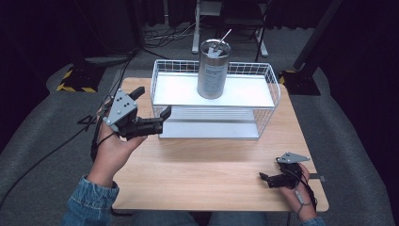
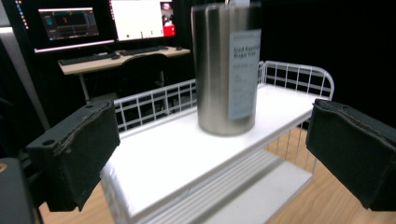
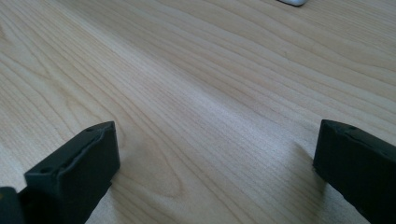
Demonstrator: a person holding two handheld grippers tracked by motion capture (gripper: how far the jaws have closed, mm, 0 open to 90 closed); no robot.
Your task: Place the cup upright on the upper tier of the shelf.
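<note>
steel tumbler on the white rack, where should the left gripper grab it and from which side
Probably the steel tumbler mid-body, approached level from the rack's left front corner, where the open left gripper already faces it. It stands upright, with straight round walls; a straw blocks the top.

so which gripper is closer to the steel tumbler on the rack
Left. The left gripper is at the wire rack's front left corner, jaws open toward the steel tumbler. The right gripper rests low on the table's near right.

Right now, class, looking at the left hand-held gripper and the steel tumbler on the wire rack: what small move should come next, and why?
Probably ease the left hand-held gripper forward toward the steel tumbler. Its jaws stand open with nothing between them, short of the white wire rack, while the tumbler stands upright on the top shelf, apart from them. The right hand-held gripper rests low over the wooden table, open.
</note>
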